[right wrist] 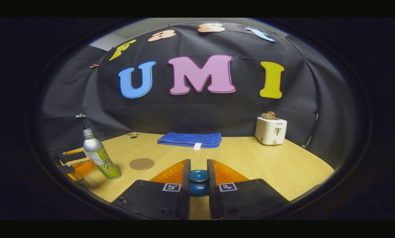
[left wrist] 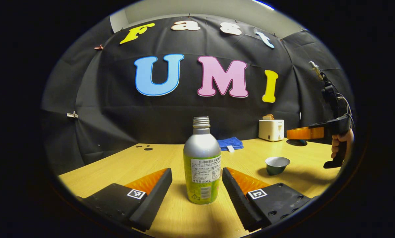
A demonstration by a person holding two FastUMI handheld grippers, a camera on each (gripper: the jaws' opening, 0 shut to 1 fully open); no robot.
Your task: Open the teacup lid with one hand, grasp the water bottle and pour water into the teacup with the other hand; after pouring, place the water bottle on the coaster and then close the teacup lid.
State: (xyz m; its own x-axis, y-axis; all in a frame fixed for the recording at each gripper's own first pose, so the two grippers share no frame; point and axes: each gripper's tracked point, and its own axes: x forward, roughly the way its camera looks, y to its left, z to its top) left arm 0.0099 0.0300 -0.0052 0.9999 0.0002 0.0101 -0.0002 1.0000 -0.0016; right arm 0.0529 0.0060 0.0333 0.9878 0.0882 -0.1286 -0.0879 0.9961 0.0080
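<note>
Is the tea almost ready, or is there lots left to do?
The lid is already off the teacup, pinched in the right hand-held gripper. Right now the left hand-held gripper is open on either side of the water bottle, not squeezing it yet. Left to do: grab the bottle, pour into the cup, stand the bottle on the coaster, and put the lid back.

1 bottle (left wrist: 202,162), 1 cup (left wrist: 277,165), 1 lid (right wrist: 198,182), 1 coaster (right wrist: 141,163). Also 1 blue cloth (right wrist: 190,139), 1 toaster (right wrist: 270,130) w/ 1 slice of toast (right wrist: 268,115) in it. 2 tools: left (left wrist: 197,185), right (right wrist: 198,180), all on 1 bench (right wrist: 267,165).
</note>
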